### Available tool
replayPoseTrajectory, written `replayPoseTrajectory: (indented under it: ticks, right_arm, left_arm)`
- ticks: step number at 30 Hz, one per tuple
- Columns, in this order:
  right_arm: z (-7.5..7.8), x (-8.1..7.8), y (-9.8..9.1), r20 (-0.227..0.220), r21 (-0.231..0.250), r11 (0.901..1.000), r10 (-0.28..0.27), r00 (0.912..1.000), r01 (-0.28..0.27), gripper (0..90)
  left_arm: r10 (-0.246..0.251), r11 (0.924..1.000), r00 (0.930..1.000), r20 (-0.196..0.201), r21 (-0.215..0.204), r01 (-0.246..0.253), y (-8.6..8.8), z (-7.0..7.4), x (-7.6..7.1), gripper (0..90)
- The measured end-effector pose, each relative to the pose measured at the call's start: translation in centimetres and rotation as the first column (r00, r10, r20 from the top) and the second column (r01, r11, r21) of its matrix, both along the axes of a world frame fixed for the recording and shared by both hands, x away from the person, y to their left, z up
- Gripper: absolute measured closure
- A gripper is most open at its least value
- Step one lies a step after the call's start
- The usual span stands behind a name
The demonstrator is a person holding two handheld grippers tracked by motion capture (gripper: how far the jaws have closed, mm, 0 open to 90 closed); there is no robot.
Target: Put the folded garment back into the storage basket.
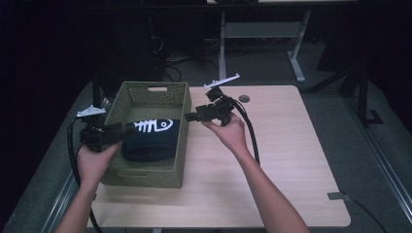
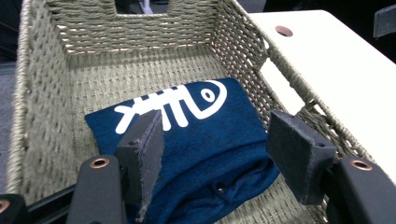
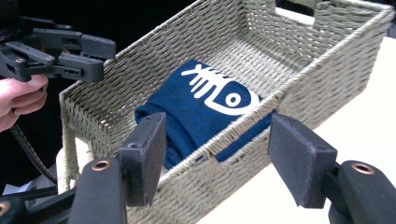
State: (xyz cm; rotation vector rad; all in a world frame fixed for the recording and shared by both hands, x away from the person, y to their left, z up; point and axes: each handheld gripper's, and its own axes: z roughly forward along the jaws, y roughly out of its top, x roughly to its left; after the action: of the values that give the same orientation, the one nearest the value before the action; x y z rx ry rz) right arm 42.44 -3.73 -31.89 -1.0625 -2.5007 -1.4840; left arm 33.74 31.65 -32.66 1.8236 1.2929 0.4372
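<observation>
High view has the folded navy cloth with a white fishbone print (image 1: 149, 138) lying inside the olive woven basket (image 1: 145, 175), left gripper (image 1: 119, 130) and right gripper (image 1: 190, 116) both spread empty beside it, so looks like release's done, next just backing off.

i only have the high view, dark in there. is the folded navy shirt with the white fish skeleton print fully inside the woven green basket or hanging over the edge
Observer: Fully inside. The left gripper view shows the folded navy shirt with the white fish-skeleton print lying flat on the floor of the woven green basket.
Operator: is either gripper holding it
Observer: No. The left gripper has its jaws open above the shirt, nothing between the pads.
Operator: and the right one
Observer: The right gripper is open too, outside the basket's side wall.
</observation>
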Motion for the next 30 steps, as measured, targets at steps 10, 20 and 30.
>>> replayPoseTrajectory:
  ticks: [10, 20, 30]
  right_arm:
    - [0.1, -0.3, -2.1, 0.005, 0.015, 0.9999, -0.007, 1.0000, 0.007, 33.4]
    - [0.2, -0.7, -4.6, 0.008, 0.004, 0.9996, -0.027, 0.9996, 0.027, 31.4]
    - [0.4, -1.1, -6.6, 0.019, -0.001, 0.9992, -0.041, 0.9990, 0.041, 30.1]
  left_arm:
    - [-0.025, 0.9997, 0.9996, 0.011, 0.002, 0.025, -1.5, 0.5, -0.2, 32.7]
    - [-0.050, 0.9988, 0.9985, 0.023, 0.001, 0.050, -3.4, 0.7, -0.1, 27.9]
    - [-0.084, 0.9964, 0.9958, 0.035, 0.013, 0.084, -5.3, 1.1, 0.0, 26.3]
